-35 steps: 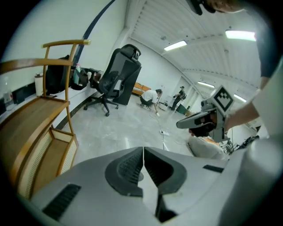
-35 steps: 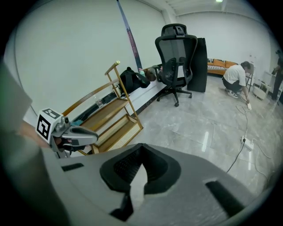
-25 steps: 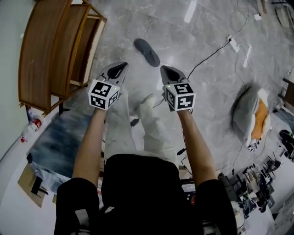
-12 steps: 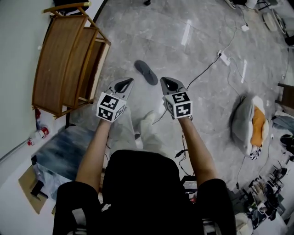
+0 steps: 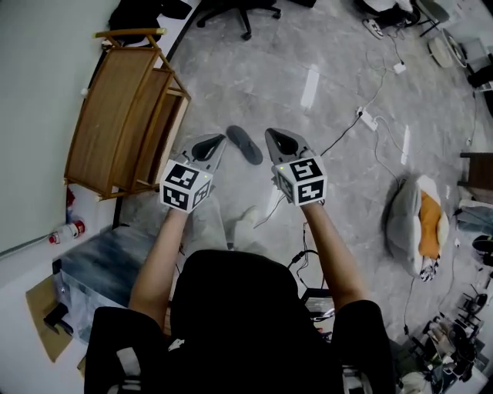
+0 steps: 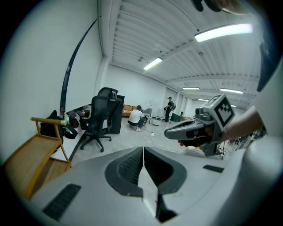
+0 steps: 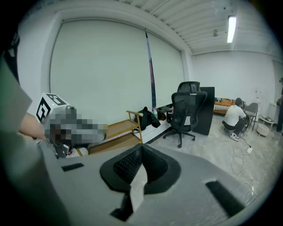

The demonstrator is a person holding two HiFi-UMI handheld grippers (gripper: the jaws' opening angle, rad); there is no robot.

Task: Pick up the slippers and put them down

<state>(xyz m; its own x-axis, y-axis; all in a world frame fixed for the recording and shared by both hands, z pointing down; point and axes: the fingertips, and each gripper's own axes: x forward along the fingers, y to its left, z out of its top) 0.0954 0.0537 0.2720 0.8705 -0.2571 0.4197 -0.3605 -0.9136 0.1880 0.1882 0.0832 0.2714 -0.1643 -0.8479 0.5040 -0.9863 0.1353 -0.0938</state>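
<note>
One dark grey slipper point(image 5: 244, 145) lies flat on the marble floor, seen in the head view between my two grippers and well below them. No second slipper shows. My left gripper point(image 5: 217, 140) is held out in the air to the slipper's left, jaws together and empty; its own view shows the pads meeting along one seam point(image 6: 143, 152). To the slipper's right, at the same height, my right gripper point(image 5: 272, 135) is shut with nothing in it, its pads closed point(image 7: 140, 152). Both point forward and a little down. Neither gripper view shows the slipper.
A slanted wooden rack point(image 5: 127, 108) stands against the wall at left. A cable and power strip point(image 5: 367, 119) run across the floor at right, near a grey and orange bag point(image 5: 420, 223). A black office chair point(image 5: 235, 9) is farther ahead. A person crouches in the distance point(image 6: 135, 118).
Both grippers have risen together, still shut and empty. The head view now takes in more of the room, and the slipper stays on the floor, looking smaller.
</note>
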